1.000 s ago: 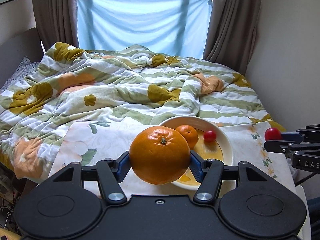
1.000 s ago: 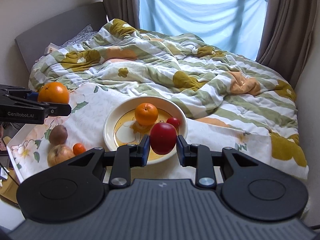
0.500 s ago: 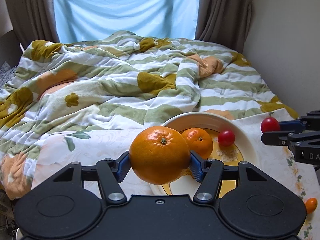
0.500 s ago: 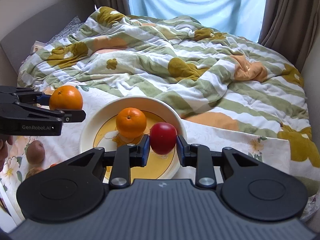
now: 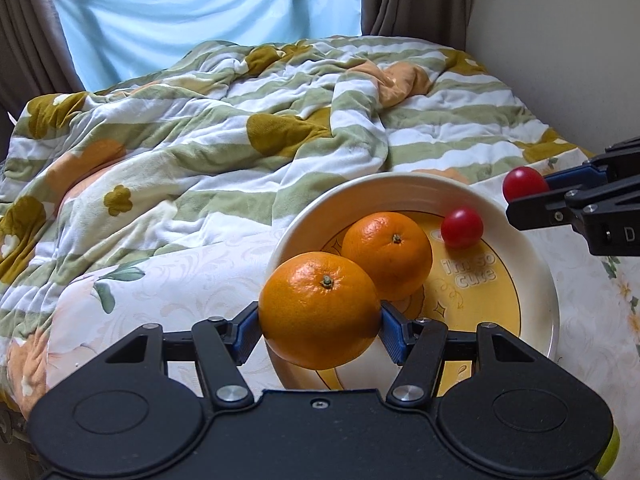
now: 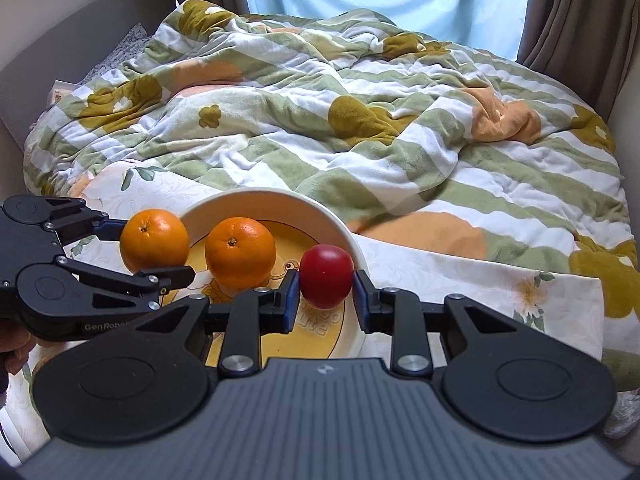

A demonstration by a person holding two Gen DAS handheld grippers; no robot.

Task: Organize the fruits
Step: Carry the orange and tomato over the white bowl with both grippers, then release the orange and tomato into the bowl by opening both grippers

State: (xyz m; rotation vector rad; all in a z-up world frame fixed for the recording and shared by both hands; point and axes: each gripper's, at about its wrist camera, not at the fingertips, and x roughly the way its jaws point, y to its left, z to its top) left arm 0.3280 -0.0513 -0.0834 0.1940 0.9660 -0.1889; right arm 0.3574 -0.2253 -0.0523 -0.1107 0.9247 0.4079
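My left gripper (image 5: 319,322) is shut on a large orange (image 5: 319,310) and holds it over the near left rim of a white and yellow plate (image 5: 384,188). The plate holds a second orange (image 5: 387,254) and a small red tomato (image 5: 462,227). My right gripper (image 6: 325,294) is shut on a red tomato (image 6: 326,276) above the plate's right side (image 6: 340,224). In the right wrist view the left gripper (image 6: 156,256) holds its orange (image 6: 154,240) at the plate's left rim, beside the plate's orange (image 6: 240,252). In the left wrist view the right gripper (image 5: 532,190) shows at the right with its tomato (image 5: 522,184).
The plate stands on a floral cloth (image 5: 180,280) over a low table at the foot of a bed. A rumpled striped quilt (image 6: 360,120) lies just behind it. Curtains (image 6: 580,8) and a wall (image 5: 560,40) are at the back and right.
Both grippers have moved forward and closer to the plate, each still holding its fruit. The left orange now hangs over the plate's rim and the right tomato over the plate.
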